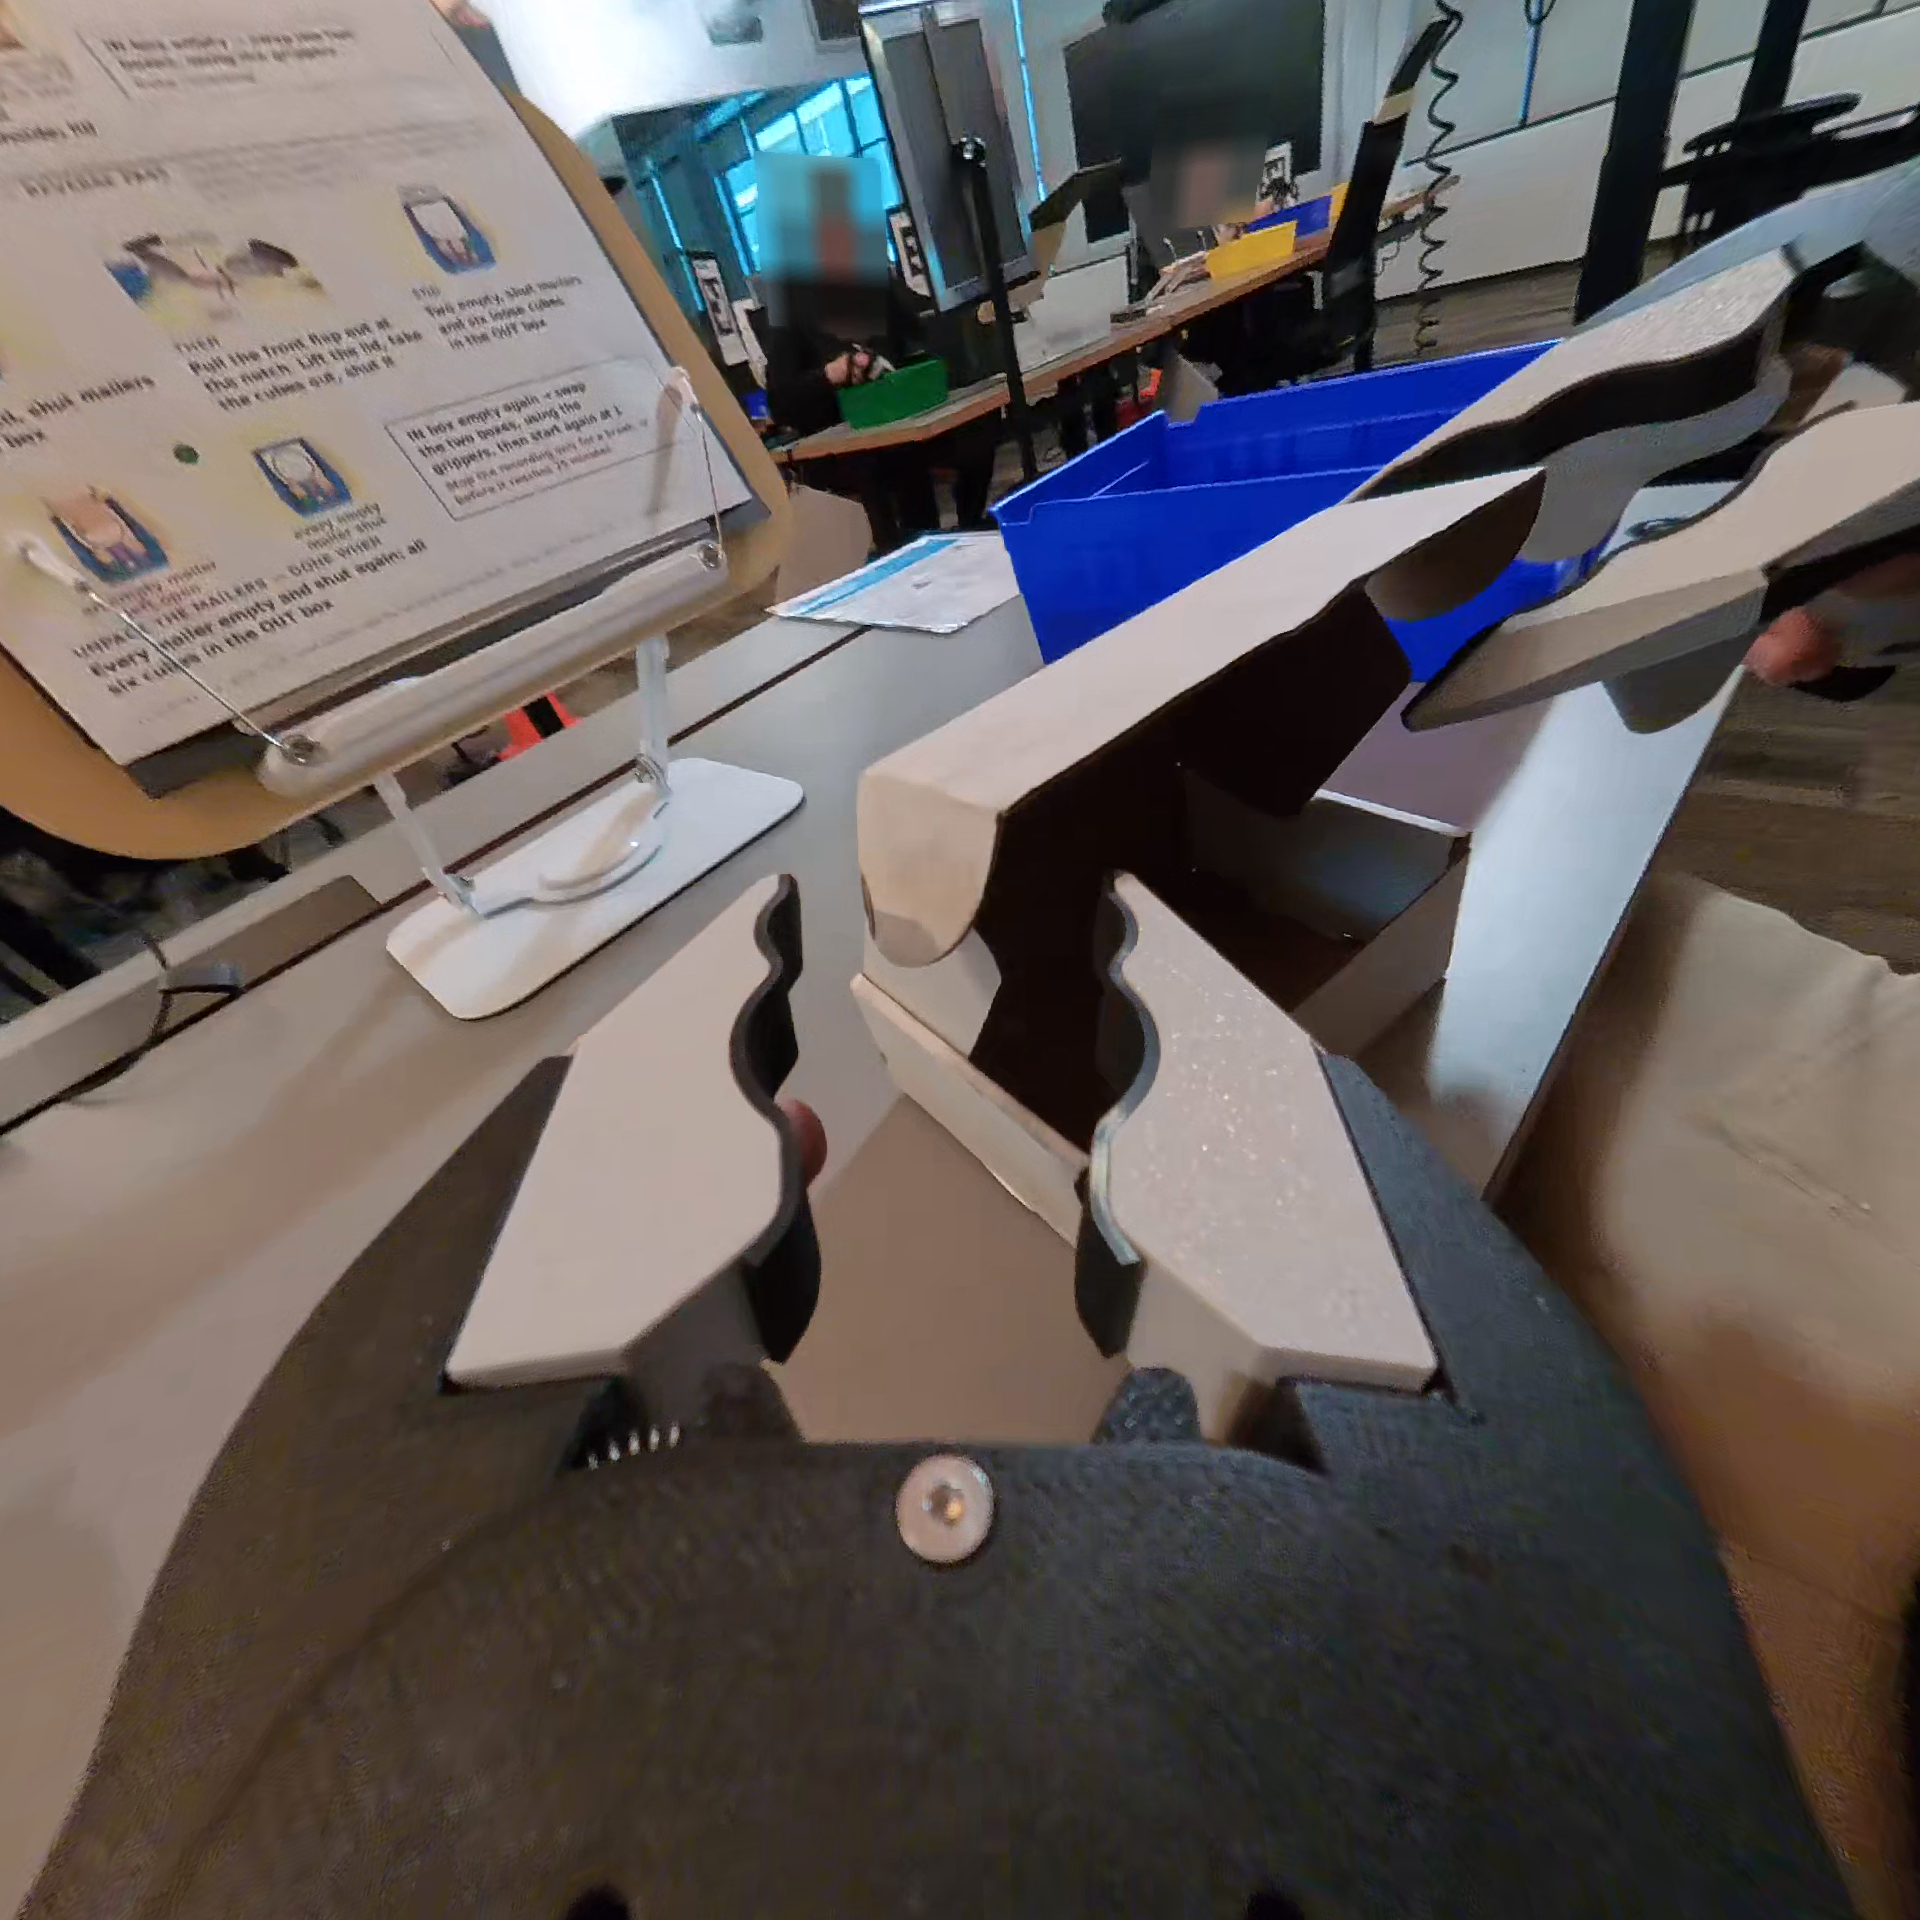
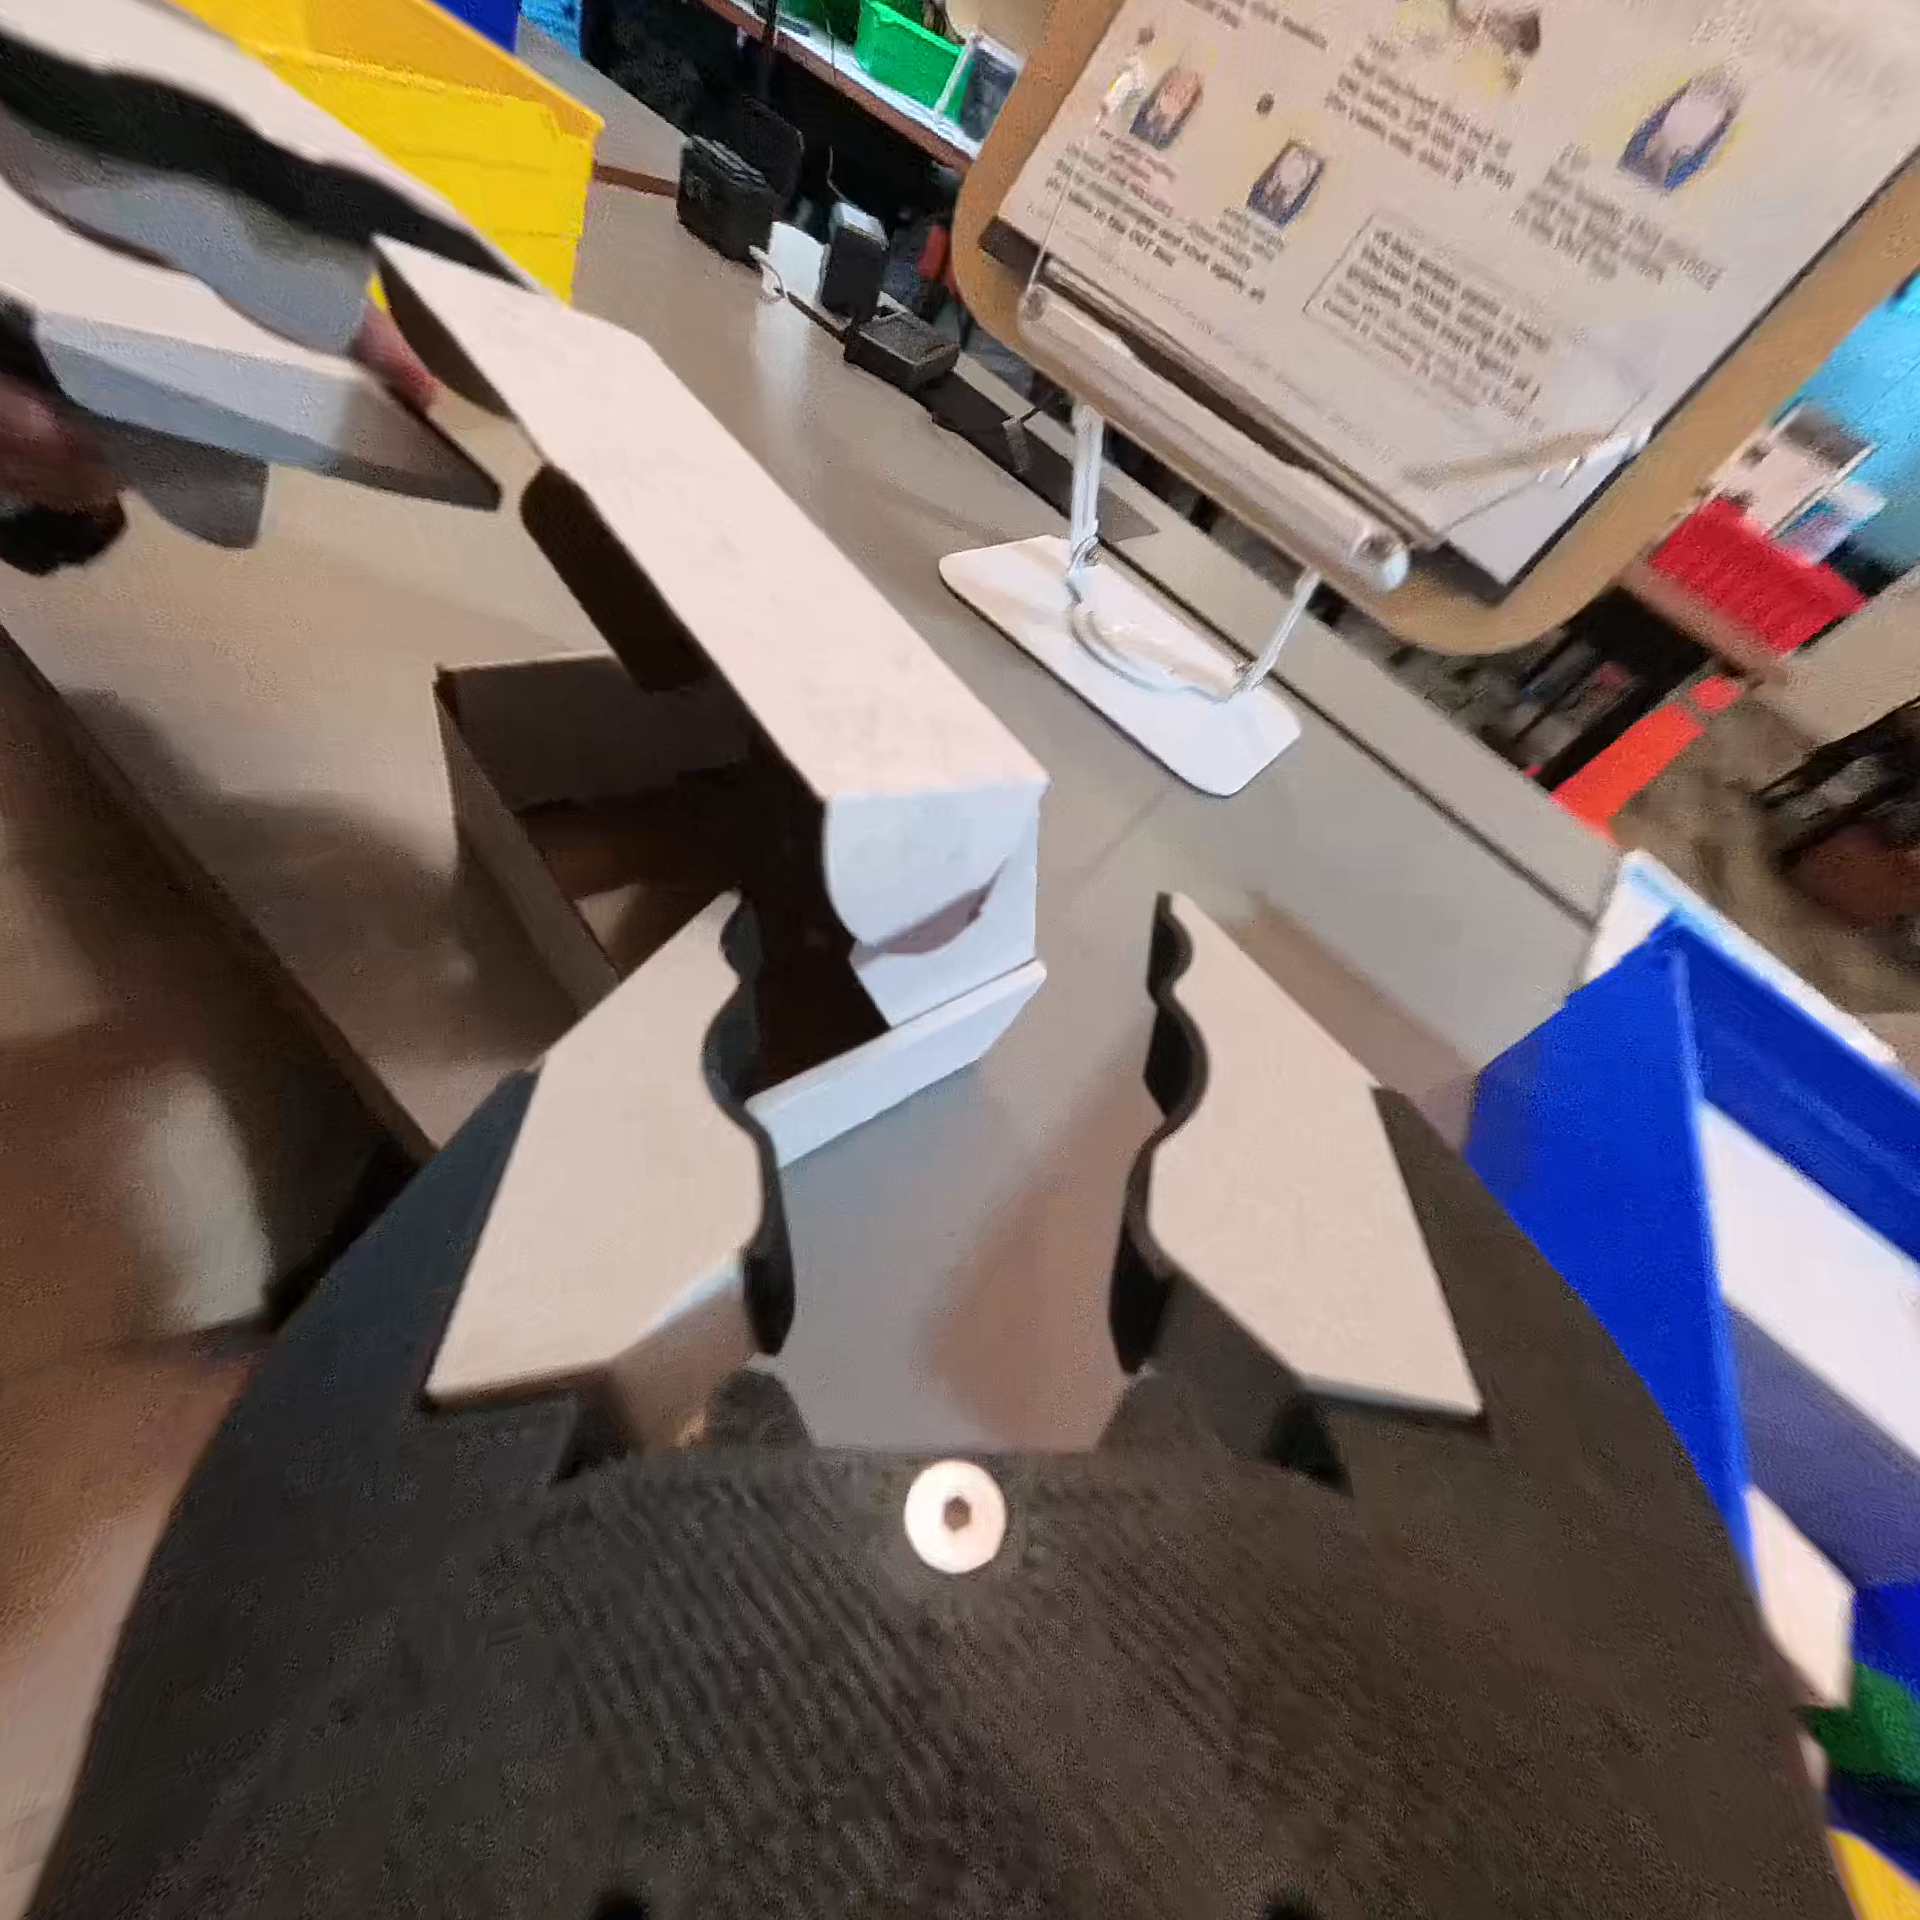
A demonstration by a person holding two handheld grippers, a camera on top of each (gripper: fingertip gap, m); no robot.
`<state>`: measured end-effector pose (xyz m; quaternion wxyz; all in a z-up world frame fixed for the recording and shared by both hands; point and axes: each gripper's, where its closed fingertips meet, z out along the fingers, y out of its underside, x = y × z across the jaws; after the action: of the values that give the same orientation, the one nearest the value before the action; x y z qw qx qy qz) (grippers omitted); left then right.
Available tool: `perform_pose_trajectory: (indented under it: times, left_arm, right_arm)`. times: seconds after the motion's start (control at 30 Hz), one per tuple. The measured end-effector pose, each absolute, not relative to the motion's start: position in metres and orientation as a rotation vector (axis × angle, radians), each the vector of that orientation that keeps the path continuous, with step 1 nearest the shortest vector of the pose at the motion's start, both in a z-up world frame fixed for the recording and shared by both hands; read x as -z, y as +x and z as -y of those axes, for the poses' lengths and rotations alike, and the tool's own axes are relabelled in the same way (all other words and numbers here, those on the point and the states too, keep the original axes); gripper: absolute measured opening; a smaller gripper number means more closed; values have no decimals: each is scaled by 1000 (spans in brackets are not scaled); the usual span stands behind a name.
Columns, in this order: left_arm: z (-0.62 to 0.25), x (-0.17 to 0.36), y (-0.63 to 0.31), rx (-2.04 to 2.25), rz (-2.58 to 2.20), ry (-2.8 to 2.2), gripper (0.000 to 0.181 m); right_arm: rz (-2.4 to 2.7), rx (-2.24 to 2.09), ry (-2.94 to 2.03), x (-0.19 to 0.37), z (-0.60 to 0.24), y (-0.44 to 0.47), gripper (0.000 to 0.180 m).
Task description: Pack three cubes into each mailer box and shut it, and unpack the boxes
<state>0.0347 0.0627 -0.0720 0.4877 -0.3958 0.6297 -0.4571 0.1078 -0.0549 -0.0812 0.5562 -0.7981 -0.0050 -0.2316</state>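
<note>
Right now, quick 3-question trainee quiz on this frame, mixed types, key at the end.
1. True or false: the lid of the mailer box is fully shut.
2. In the left wrist view, the bin just behind the box is: A yellow, B blue, C red.
3. Fill in: the left gripper and the right gripper both have jaws standing ____.
Key: 1 false, the lid is partly raised. 2 B. 3 open.
</note>
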Motion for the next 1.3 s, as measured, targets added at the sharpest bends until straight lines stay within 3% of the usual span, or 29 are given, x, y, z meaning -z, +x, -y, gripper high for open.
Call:
perform_pose_trajectory:
  times: [0.07,0.2,0.3,0.6,0.83,1.1,1.23,1.3]
  left_arm:
    - [-65,68,37,1062,-1483,-927,53]
    - [-56,65,35,992,-1489,-837,27]
    - [-55,70,30,971,-1518,-840,17]
    - [-37,123,29,866,-1792,-940,21]
    - [-31,122,27,1045,-1784,-1085,23]
    - [-33,142,29,1061,-1846,-1152,33]
    - [-28,151,25,1055,-1909,-1145,43]
    - [-27,148,24,1077,-1910,-1163,49]
  right_arm:
    - [87,640,-1861,76,51,100,61]
    - [155,811,-1819,63,52,91,28]
    - [109,835,-1876,71,56,98,21]
    - [-113,550,-2132,125,65,112,16]
    - [-194,447,-2188,135,68,113,14]
    - [-223,378,-2230,152,64,112,24]
    - [-222,255,-2261,163,64,105,64]
    - [-239,175,-2227,157,63,100,74]
